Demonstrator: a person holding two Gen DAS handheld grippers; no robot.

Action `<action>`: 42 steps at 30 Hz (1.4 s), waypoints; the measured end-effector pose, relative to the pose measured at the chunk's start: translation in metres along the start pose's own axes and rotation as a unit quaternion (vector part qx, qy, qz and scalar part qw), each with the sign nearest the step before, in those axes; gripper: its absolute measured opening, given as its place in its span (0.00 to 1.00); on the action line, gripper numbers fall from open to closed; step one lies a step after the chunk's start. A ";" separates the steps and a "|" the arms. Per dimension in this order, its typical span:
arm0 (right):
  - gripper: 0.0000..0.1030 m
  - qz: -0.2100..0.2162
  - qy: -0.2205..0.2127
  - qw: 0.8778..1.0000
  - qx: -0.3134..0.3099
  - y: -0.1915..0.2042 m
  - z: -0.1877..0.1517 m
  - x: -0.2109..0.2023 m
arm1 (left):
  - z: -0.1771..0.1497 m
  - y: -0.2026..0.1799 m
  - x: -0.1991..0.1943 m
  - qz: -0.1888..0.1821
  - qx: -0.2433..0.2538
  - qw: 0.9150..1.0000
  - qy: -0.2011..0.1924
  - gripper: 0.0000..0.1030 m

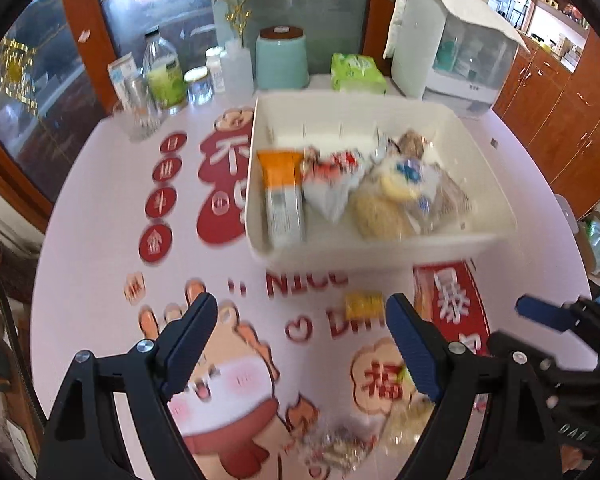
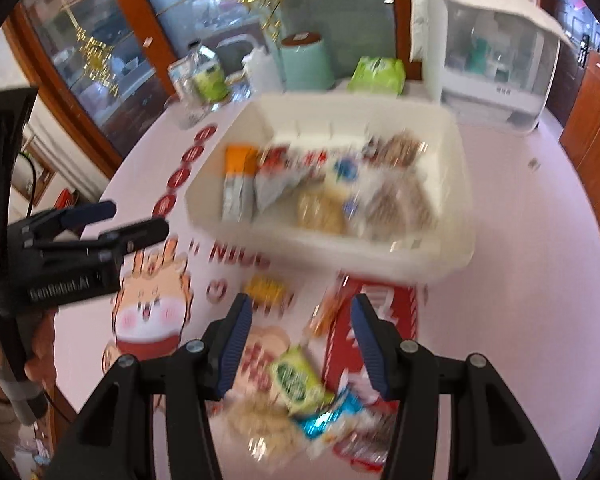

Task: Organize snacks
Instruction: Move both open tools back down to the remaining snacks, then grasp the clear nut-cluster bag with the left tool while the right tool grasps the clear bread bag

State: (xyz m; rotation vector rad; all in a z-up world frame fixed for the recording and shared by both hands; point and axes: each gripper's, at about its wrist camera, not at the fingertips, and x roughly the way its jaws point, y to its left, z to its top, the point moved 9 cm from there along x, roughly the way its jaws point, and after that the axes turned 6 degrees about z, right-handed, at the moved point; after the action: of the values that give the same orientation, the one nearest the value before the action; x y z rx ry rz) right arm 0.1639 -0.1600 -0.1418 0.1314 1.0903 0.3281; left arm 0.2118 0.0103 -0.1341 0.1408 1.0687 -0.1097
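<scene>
Snacks [image 2: 300, 384] blur below the empty, parted left gripper [image 1: 300, 344] and right gripper [image 2: 300, 344].

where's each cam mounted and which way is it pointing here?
Left wrist: on the left claw, angled down at the table; right claw at its right edge.
Right wrist: on the right claw, angled down at loose snacks; left claw and a hand at left.
Shared: white bin, yellow packet.
</scene>
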 end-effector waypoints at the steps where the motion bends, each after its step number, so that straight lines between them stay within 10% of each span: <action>1: 0.51 0.003 0.006 1.000 -0.002 0.003 -0.011 0.003 | -0.008 0.001 0.002 -0.002 -0.004 1.000 0.005 0.83; 20: 0.51 0.028 0.125 0.983 -0.128 0.041 -0.119 0.072 | -0.146 0.008 0.068 -0.016 -0.138 0.980 0.145 0.83; 42: 0.61 0.026 0.144 0.976 -0.163 0.043 -0.155 0.086 | -0.177 -0.029 0.082 0.001 -0.133 0.973 0.189 0.83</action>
State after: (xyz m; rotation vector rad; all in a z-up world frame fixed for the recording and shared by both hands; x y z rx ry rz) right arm 0.0545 -0.0996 -0.2747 -0.1875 1.3052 0.5813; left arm 0.0938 0.0099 -0.2916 -0.0837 1.4530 0.0655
